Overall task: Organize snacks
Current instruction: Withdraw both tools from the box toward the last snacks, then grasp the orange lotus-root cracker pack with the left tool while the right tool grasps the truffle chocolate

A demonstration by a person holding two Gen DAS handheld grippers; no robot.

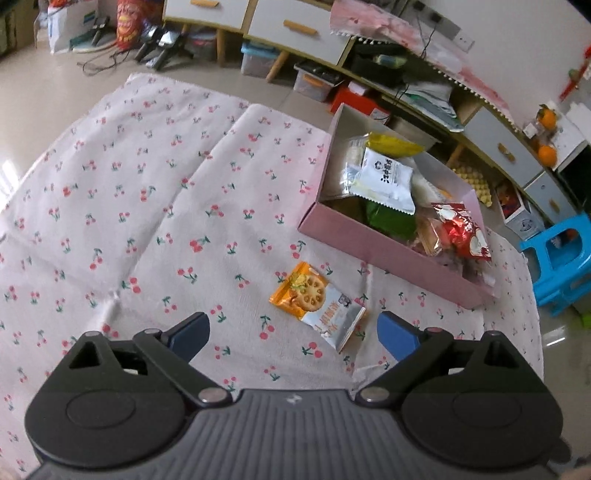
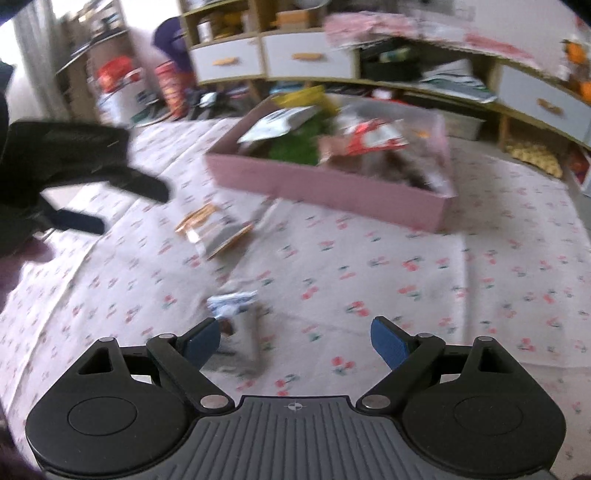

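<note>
An orange and silver snack packet (image 1: 318,304) lies on the cherry-print cloth (image 1: 147,192), just ahead of my open, empty left gripper (image 1: 293,334). A pink box (image 1: 388,251) holding several snack packets stands to its upper right. In the blurred right wrist view, my right gripper (image 2: 295,338) is open and empty above the cloth (image 2: 443,280), with a blue and white packet (image 2: 236,314) by its left finger. The orange packet (image 2: 214,230) and the pink box (image 2: 325,188) lie farther ahead. The left gripper (image 2: 85,206) shows at the left edge.
A low cabinet with grey drawers (image 1: 295,29) and open shelves runs along the back. A blue plastic stool (image 1: 565,254) stands right of the cloth. Storage bins and bags (image 1: 74,29) sit on the floor behind.
</note>
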